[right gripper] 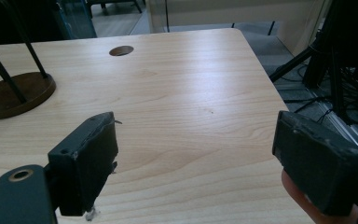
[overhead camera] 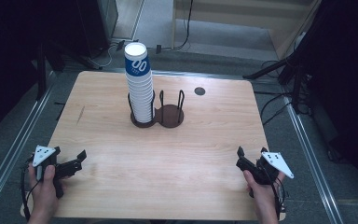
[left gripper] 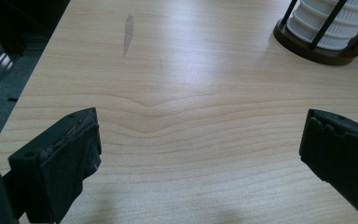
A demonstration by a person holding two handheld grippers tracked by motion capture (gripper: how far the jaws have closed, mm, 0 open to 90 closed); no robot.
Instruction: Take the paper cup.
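Both grippers low at the near edge of the table (overhead camera: 168, 158), well apart from the work: left gripper (overhead camera: 72, 164) near the left corner with fingers (left gripper: 65, 158) spread wide on nothing, right gripper (overhead camera: 248, 157) near the right corner with fingers (right gripper: 88, 158) likewise wide apart and empty. Tall stack of paper cups (overhead camera: 139, 88) upright in the left ring of the dark two-ring holder (overhead camera: 157, 115) at mid-table toward the far side; right ring (overhead camera: 171, 115) bare, its wire posts standing free. Probably the start of a reach toward the stack, to lift cups off and seat them in the free ring. Best done with one gripper only, most likely the left, already aimed at the base of the stack in the left gripper view (left gripper: 331, 28). Approach high, above the posts, not through them. Grip on the rim band near the top, light enough not to crush the paper wall, firm enough to break the nesting. Lift straight up along the stack's axis; any sideways pull likely to tilt the whole column or drag the holder. Right gripper useful as a steady on the holder's base. Grommet hole (overhead camera: 199, 91) beyond the holder, no obstacle.
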